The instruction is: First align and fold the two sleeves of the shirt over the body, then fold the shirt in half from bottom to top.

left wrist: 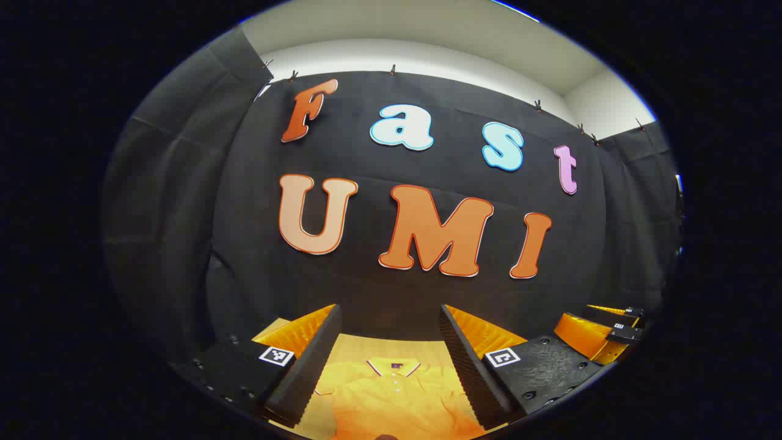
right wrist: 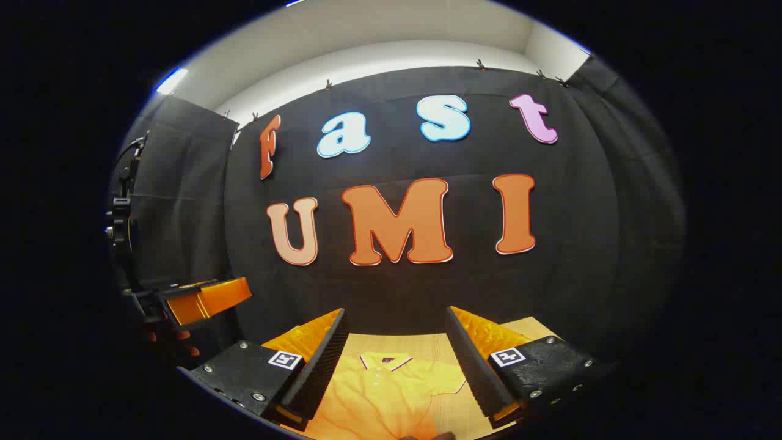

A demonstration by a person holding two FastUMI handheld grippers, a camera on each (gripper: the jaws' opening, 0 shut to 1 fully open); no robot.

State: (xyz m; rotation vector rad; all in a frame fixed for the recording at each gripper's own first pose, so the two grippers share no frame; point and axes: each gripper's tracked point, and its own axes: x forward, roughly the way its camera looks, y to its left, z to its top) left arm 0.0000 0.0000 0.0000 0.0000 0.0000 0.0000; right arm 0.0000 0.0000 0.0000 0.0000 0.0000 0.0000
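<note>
Shirt flat, both claws clear

Soft yellow collared shirt (left wrist: 397,397) lies on wooden tabletop (right wrist: 427,342), lower centre; left claw (left wrist: 391,360) and right claw (right wrist: 397,360) spread wide, holding nothing.

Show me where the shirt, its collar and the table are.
shirt (right wrist: 379,397), right gripper view, chest.
collar (left wrist: 393,366), left gripper view, the middle.
table (right wrist: 415,342), right gripper view, bare wood behind the shirt.

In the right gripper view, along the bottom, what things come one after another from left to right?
The other tool held at the far left → this tool's left finger → the yellow shirt → this tool's right finger.
</note>
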